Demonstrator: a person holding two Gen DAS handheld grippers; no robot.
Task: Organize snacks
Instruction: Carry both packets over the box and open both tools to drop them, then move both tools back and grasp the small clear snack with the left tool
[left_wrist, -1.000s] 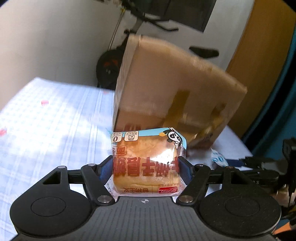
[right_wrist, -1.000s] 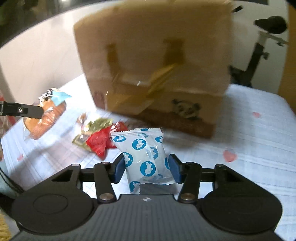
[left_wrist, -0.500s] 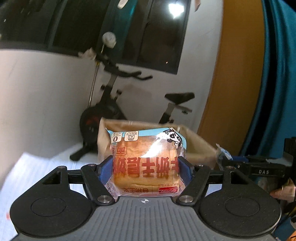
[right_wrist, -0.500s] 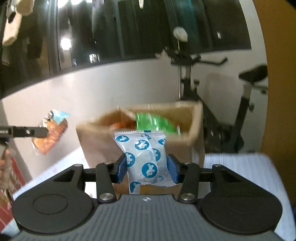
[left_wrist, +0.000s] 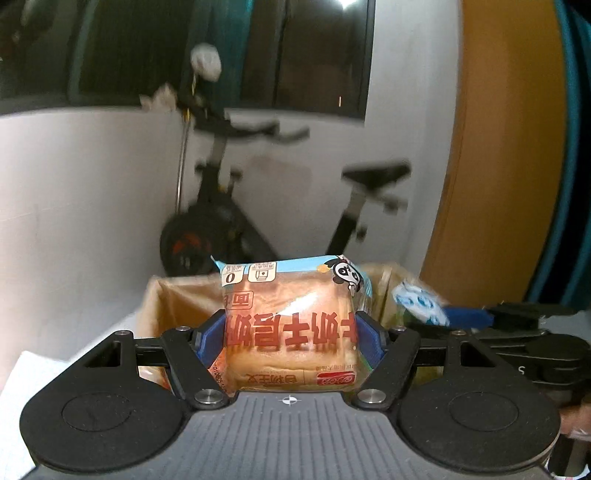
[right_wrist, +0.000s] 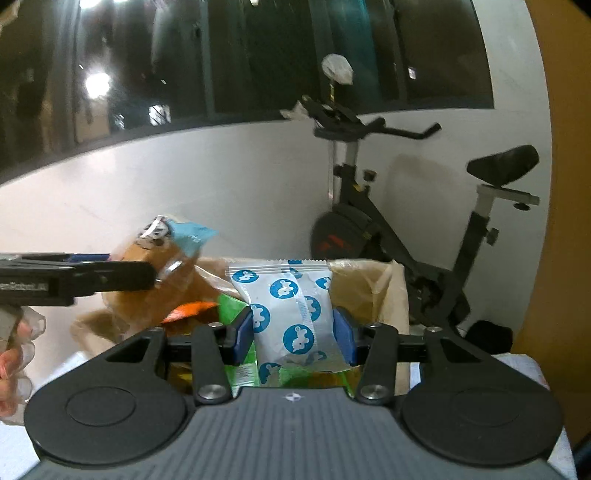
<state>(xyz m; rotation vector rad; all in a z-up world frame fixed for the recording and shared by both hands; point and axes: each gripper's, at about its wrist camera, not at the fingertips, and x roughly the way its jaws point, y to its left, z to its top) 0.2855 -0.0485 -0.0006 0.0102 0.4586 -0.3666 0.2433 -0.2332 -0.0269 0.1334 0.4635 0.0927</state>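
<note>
My left gripper (left_wrist: 290, 338) is shut on a wrapped bread loaf (left_wrist: 290, 328) with red lettering and a panda. It holds the loaf above the open cardboard box (left_wrist: 173, 306). My right gripper (right_wrist: 293, 330) is shut on a white packet with blue dots (right_wrist: 291, 314), also over the box (right_wrist: 373, 288). The right wrist view shows the left gripper with the bread (right_wrist: 162, 258) at the left. The left wrist view shows the right gripper with the packet (left_wrist: 419, 302) at the right. The box holds a green packet (right_wrist: 231, 306) and an orange one (right_wrist: 188, 310).
An exercise bike (right_wrist: 399, 229) stands behind the box against a white wall. A dark window runs above it. An orange door panel (left_wrist: 506, 147) is at the right. A white patterned cloth (left_wrist: 18, 387) covers the surface under the box.
Both grippers have risen from table height up over the box's open top, each still holding its snack. The box's inside now shows.
</note>
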